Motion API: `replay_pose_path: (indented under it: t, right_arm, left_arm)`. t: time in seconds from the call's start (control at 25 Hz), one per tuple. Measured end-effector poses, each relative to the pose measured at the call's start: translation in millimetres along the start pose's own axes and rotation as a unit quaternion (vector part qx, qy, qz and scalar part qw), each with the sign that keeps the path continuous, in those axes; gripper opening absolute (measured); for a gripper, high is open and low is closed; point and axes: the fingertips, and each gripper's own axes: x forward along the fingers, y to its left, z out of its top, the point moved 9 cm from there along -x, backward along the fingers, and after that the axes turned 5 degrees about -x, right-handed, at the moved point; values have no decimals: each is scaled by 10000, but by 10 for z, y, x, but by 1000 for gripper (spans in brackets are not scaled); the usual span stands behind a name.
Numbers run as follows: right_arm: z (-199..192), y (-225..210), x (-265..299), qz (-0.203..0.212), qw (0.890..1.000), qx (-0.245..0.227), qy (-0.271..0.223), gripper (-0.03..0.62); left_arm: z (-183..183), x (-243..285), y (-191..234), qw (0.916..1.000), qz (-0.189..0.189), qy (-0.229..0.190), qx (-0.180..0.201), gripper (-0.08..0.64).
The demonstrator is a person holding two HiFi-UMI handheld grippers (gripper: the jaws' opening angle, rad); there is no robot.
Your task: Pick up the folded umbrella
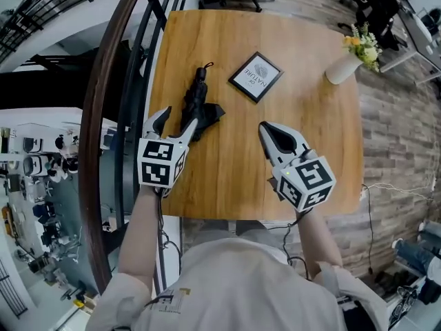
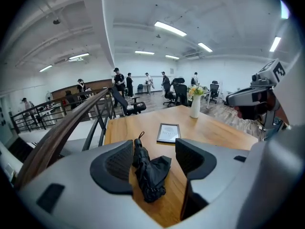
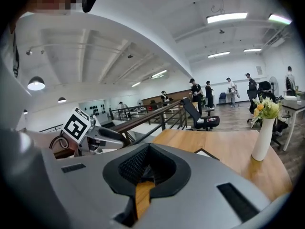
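The folded umbrella (image 1: 196, 105) is seen in the head view lying near the table's (image 1: 310, 150) left edge. Only the left gripper view shows it framed, ungripped, between the left gripper's (image 2: 153, 159) 2 wide-spread jaws. The right gripper's (image 3: 145, 171) jaws are closed together, empty.

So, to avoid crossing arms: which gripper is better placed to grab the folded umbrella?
Left. The left gripper's jaws are open with the folded umbrella lined up between them; the right gripper is shut and well off to its side.
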Motion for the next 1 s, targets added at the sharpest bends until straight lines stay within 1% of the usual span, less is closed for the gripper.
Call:
replay_pose_path:
  t: [0.16, 0.24, 0.32, 0.44, 0.56, 0.6, 0.68, 0.8, 0.88, 0.92, 1.0]
  right_arm:
    - [-178, -120, 156, 41, 9997, -26, 257, 28]
    - [-256, -160, 225, 67, 9994, 40, 335, 28]
    - [-338, -195, 300, 91, 9991, 116, 397, 28]
    - [-472, -234, 414, 137, 9984, 199, 505, 28]
    - [-594, -247, 492, 193, 9975, 250, 630, 28]
    - [-629, -245, 505, 214, 9971, 262, 675, 28]
    - [-692, -240, 523, 239, 9963, 295, 769, 28]
    - [-770, -234, 532, 239, 9952, 382, 863, 28]
    - [-809, -226, 533, 230, 9948, 412, 905, 28]
    - [-826, -222, 533, 228, 9944, 413, 941, 28]
    - [-860, -210, 527, 240, 9935, 390, 1042, 28]
  left_arm:
    - [-230, 483, 113, 9984, -61, 538, -176, 285]
    - [-320, 676, 190, 9953, -167, 778, -544, 287]
    - [-391, 836, 263, 9912, -198, 904, -945, 287]
    - [-562, 1085, 319, 9867, -114, 1136, -1156, 293]
    - [-770, 1305, 379, 9792, -18, 1323, -1539, 305]
    - [-825, 1360, 394, 9773, 13, 1373, -1612, 308]
    - [-918, 1456, 410, 9752, 61, 1499, -1626, 313]
    - [-1043, 1564, 402, 9725, 180, 1818, -1448, 328]
    - [-1168, 1639, 396, 9683, 222, 2089, -1348, 344]
    - [-1239, 1672, 402, 9660, 240, 2191, -1350, 351]
    - [-1356, 1705, 419, 9631, 254, 2237, -1477, 361]
